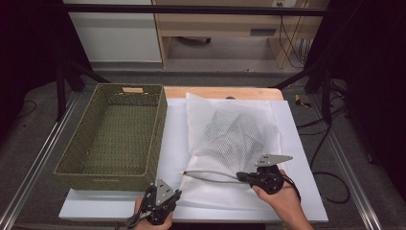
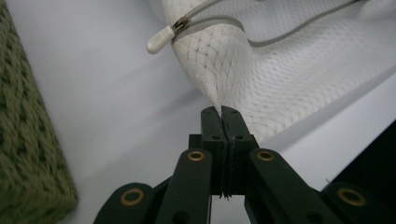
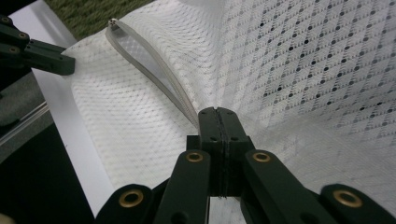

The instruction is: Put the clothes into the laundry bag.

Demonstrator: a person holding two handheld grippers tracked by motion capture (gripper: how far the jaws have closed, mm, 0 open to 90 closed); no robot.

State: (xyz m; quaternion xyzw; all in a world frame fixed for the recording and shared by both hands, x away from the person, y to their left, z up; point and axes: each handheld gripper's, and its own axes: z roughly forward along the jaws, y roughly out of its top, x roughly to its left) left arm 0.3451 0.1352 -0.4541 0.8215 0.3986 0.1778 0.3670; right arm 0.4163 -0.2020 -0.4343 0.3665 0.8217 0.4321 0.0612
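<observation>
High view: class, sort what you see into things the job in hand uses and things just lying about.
In use:
white mesh bag, with grey zip
left gripper, shut on bag corner
right gripper, shut on bag

Lying about:
green woven basket
floor cables

green basket point(image 1: 115, 134) blocking left, right side open

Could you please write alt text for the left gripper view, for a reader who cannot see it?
The left hand-held gripper is shut on a pinched corner of a white mesh laundry bag, which lies on a white table. The bag's zip pull sits at the top, beside a partly open grey zip, and a green woven basket stands at the left edge.
</observation>
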